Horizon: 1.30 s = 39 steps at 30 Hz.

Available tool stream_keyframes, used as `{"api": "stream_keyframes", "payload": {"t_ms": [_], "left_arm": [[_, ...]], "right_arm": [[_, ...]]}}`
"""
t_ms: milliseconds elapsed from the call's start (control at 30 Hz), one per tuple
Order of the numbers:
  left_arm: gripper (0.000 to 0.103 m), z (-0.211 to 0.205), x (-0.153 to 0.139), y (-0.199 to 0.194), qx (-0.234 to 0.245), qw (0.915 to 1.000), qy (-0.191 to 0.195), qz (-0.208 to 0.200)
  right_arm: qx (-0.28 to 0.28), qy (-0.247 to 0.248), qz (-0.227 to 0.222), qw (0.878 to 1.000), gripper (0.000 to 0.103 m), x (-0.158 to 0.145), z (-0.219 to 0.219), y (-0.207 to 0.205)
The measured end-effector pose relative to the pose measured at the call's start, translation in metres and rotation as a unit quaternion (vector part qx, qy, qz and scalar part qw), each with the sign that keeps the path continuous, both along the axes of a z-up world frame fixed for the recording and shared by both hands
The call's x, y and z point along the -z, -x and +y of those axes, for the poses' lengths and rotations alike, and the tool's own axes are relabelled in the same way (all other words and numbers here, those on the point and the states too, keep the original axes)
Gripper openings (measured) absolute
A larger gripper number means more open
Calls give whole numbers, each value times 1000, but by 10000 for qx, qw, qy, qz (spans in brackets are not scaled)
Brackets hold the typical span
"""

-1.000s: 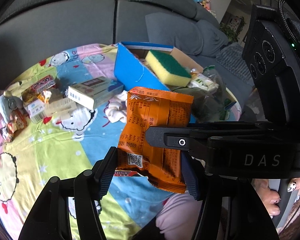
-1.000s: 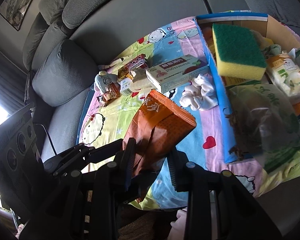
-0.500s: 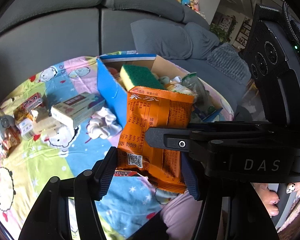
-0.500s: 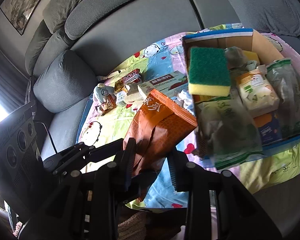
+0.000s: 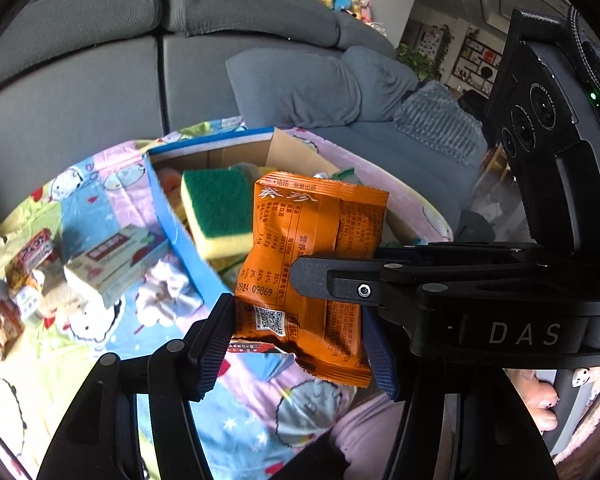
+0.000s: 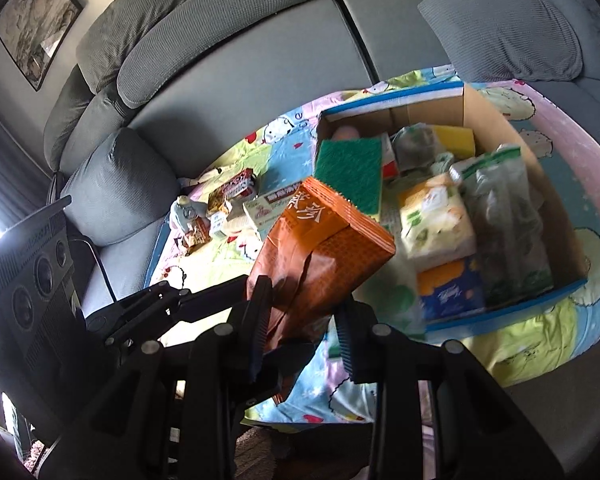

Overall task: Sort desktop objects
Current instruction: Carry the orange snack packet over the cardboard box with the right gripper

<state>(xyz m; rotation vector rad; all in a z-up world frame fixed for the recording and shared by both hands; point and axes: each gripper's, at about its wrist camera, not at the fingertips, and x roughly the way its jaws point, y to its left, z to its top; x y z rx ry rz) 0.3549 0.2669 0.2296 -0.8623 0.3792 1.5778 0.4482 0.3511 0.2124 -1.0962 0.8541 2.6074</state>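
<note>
Cardboard box [image 6: 496, 120] on cartoon-print sheet [image 6: 540, 344] holds green/yellow sponge [image 6: 350, 172], leafy bag [image 6: 504, 224], tissue pack [image 6: 436, 220], blue pack [image 6: 450, 292]. Orange snack packet [image 5: 312, 264] is in air, near box's edge. Left gripper [image 5: 300, 344] & right gripper [image 6: 302, 330]: fingers of both clamped on packet.

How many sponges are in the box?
2. A green-topped sponge leans at the box's left side near the front. A yellow sponge sits at the back, partly covered by a bag. More may be hidden underneath.
</note>
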Motion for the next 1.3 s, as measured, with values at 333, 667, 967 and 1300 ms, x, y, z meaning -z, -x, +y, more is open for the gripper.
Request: {"api": "stream_keyframes", "payload": {"t_ms": [333, 667, 967, 1300], "left_arm": [[62, 43, -13, 8, -123, 9998, -40, 154], [62, 86, -19, 22, -23, 9998, -101, 161], [62, 118, -13, 22, 170, 9996, 36, 234], [62, 160, 0, 16, 411, 9986, 219, 249]], "right_arm": [[-148, -133, 240, 9995, 32, -12, 41, 13], [28, -283, 442, 9986, 32, -21, 77, 27], [191, -120, 602, 9979, 32, -9, 109, 28], [565, 84, 594, 9966, 33, 7, 145, 26]]}}
